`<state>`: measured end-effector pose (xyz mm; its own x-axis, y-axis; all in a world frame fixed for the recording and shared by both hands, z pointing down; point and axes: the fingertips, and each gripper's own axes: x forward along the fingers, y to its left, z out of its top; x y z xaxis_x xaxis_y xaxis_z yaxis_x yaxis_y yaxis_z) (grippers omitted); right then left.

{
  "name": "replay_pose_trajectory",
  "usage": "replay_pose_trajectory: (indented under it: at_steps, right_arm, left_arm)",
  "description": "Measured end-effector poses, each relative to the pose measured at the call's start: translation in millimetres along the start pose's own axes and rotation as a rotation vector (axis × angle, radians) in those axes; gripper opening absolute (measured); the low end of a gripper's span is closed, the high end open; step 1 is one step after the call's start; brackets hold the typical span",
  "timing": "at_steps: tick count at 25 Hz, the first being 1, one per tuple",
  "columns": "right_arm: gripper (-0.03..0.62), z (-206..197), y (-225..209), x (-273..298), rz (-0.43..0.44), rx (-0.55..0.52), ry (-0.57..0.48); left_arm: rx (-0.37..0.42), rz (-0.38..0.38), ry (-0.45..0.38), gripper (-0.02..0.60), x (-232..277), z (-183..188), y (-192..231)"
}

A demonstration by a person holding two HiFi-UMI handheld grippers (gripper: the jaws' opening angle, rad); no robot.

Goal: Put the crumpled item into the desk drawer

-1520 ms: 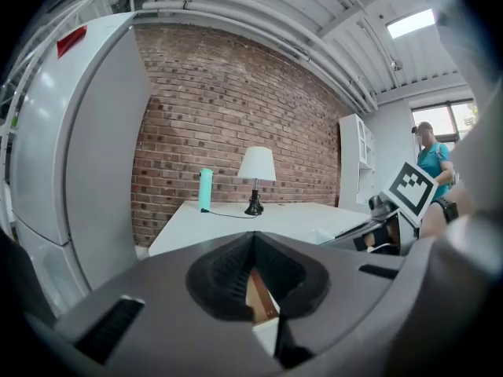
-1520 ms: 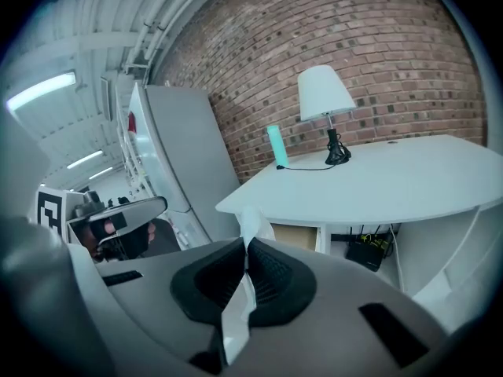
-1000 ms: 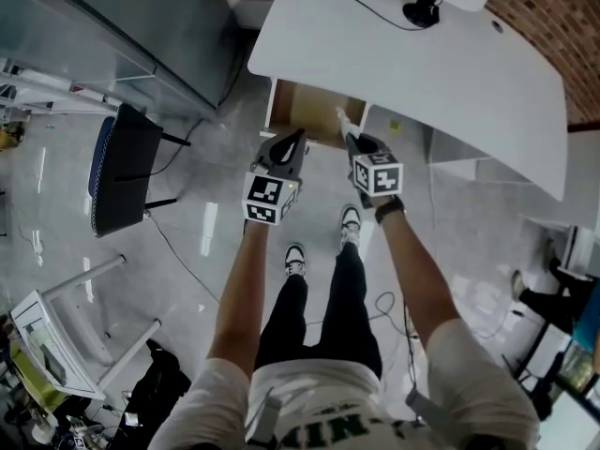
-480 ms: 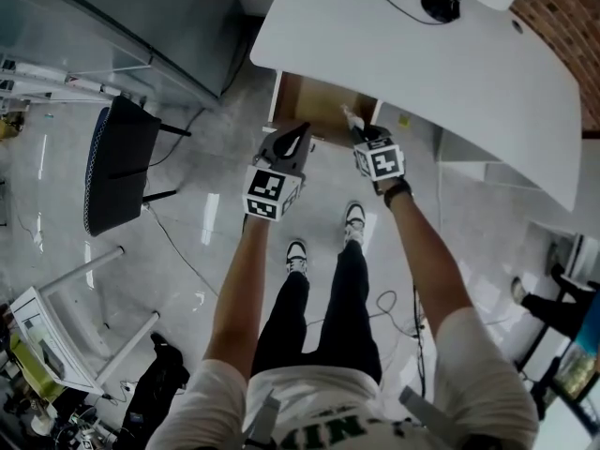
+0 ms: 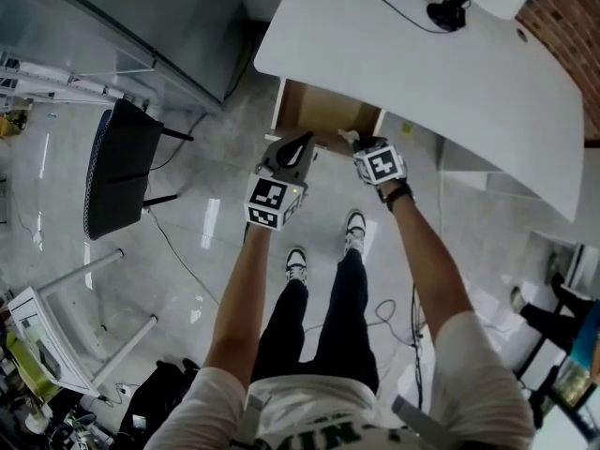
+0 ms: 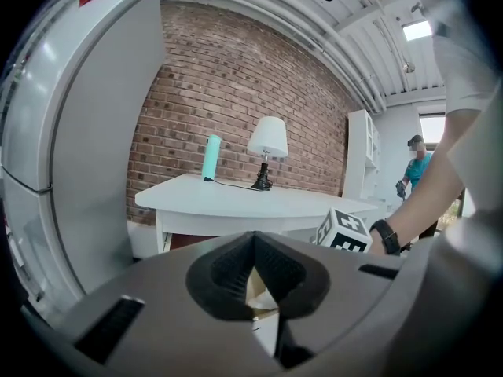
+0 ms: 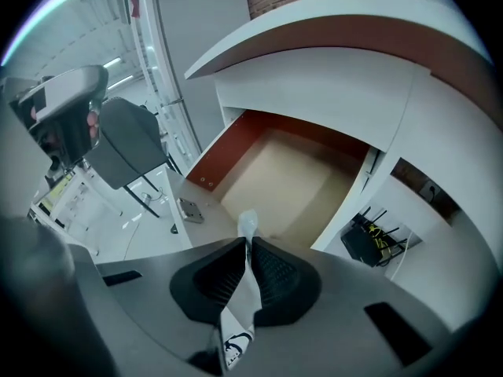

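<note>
Desk drawer (image 5: 323,111) open at 12 o'clock | right gripper (image 7: 245,246) pinches crumpled wrapper (image 7: 239,305) for drop-in | left gripper (image 6: 253,238) closed, empty

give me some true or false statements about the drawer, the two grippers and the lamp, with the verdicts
1. The desk drawer is pulled open. True.
2. The right gripper has its jaws shut on the crumpled item. True.
3. The crumpled item lies inside the drawer. False: it is pinched in the right gripper's jaws, just in front of the drawer.
4. The lamp stands on the floor. False: it stands on the white desk.
5. The left gripper grips a bottle. False: its jaws are together with nothing between them.
</note>
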<state>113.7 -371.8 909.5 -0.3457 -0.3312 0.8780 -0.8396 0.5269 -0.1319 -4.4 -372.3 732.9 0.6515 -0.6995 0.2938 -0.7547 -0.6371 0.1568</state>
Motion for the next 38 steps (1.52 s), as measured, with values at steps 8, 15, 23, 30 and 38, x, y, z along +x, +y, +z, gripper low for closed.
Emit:
replay_pose_trajectory:
  at_steps: [8, 15, 23, 30, 38]
  right_arm:
    - [0.187, -3.2, -9.0, 0.7, -0.04, -0.026, -0.046]
    - [0.196, 0.8, 2.4, -24.9, -0.015, 0.002, -0.063]
    - [0.196, 14.7, 5.2, -77.3, -0.06, 0.062, -0.173]
    - [0.195, 29.2, 27.5, -148.1, -0.091, 0.111, -0.314]
    - [0.144, 64.0, 60.2, -248.2, -0.161, 0.116, -0.554]
  left_arm:
    - [-0.006, -0.001, -0.009, -0.008, -6.1, 5.1, -2.6]
    - [-0.001, -0.008, -0.012, -0.008, -10.2, 18.6, -9.5]
    - [0.003, 0.019, 0.007, -0.008, -39.5, 39.1, -17.3]
    - [-0.028, 0.07, 0.006, -0.008, -67.7, 76.1, -23.4]
    - [-0.029, 0.112, -0.025, -0.008, -110.1, 128.2, -36.9]
